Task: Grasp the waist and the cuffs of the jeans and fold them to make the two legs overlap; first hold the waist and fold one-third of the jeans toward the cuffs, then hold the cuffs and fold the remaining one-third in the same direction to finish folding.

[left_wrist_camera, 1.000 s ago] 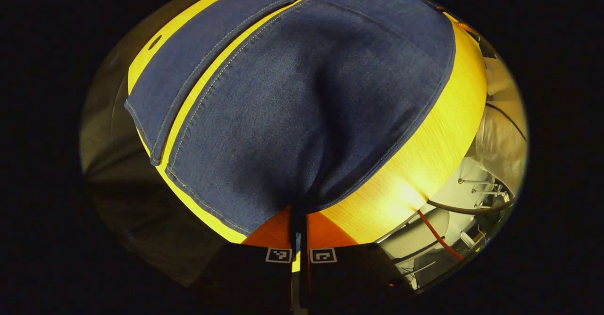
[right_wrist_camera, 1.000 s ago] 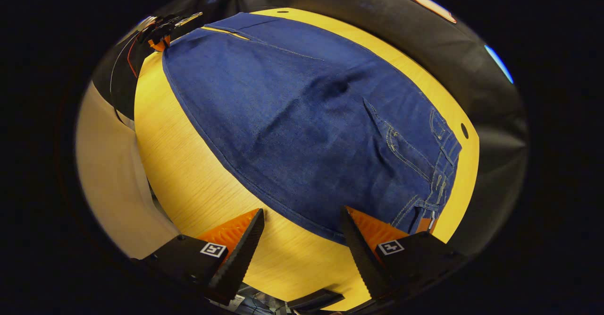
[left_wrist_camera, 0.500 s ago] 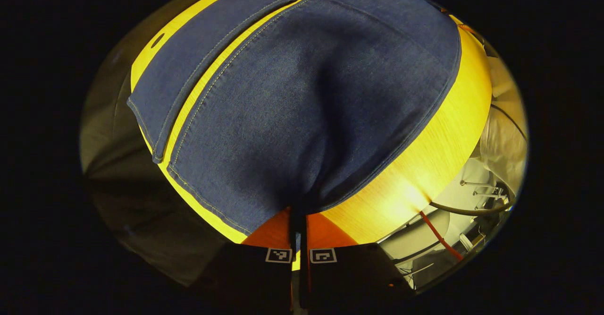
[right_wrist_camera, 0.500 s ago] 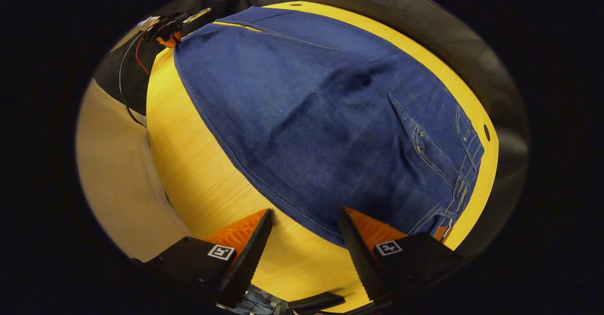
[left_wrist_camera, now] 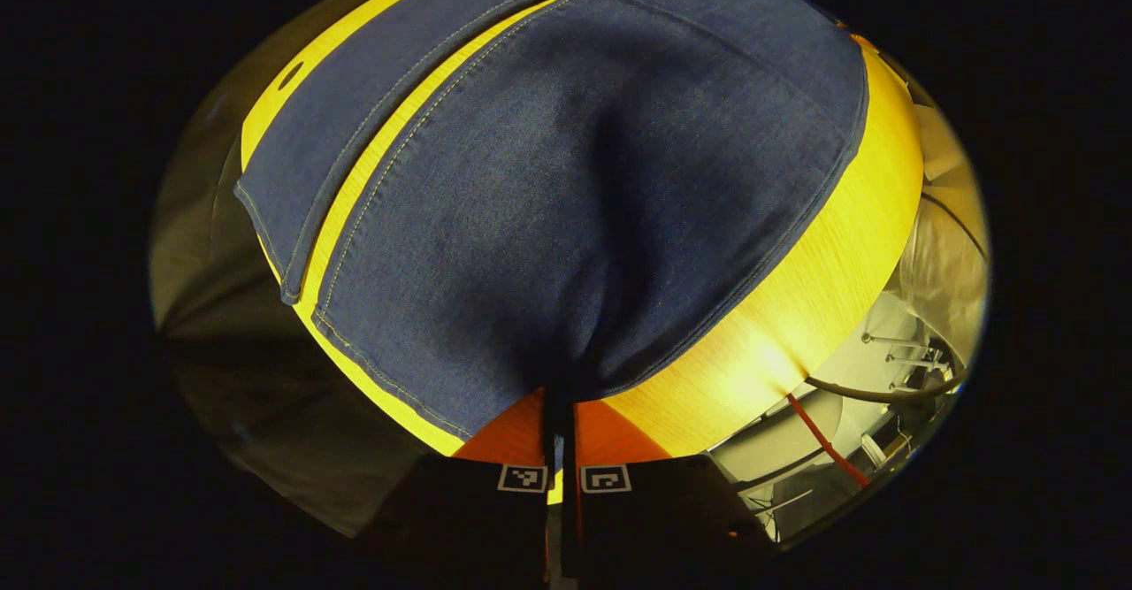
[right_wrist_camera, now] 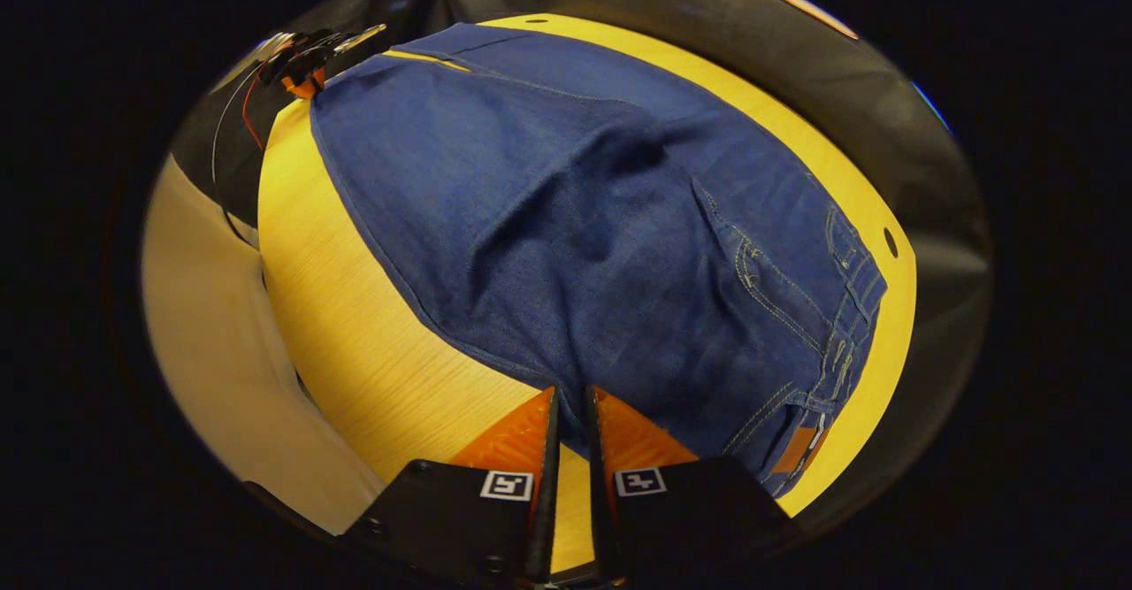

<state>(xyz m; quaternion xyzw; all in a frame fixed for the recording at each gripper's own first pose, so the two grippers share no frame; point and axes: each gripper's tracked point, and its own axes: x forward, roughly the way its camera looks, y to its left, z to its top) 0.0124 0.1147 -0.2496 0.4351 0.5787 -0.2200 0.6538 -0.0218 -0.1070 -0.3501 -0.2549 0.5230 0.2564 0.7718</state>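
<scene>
Jeans (right_wrist_camera: 601, 218), lower centre of right gripper view: your right gripper (right_wrist_camera: 566, 426), open wide half a second ago, now pinches the near edge; left gripper (left_wrist_camera: 559, 413) stays clamped on denim, so both ends are ready to lift.

Dark blue denim jeans (right_wrist_camera: 610, 245): pale yellowish contrast stitching along seams, pocket edges, hems; tan-brown leather patch (right_wrist_camera: 794, 448) at waistband. Yellow wood-grain desk (right_wrist_camera: 354, 325) under jeans, fine parallel grain lines, small dark round hole (right_wrist_camera: 891, 241) beside waistband. Same jeans (left_wrist_camera: 575, 192) and desk (left_wrist_camera: 822, 280) in left gripper view; red cable (left_wrist_camera: 824, 440) beyond desk edge, pale grey floor there.
</scene>
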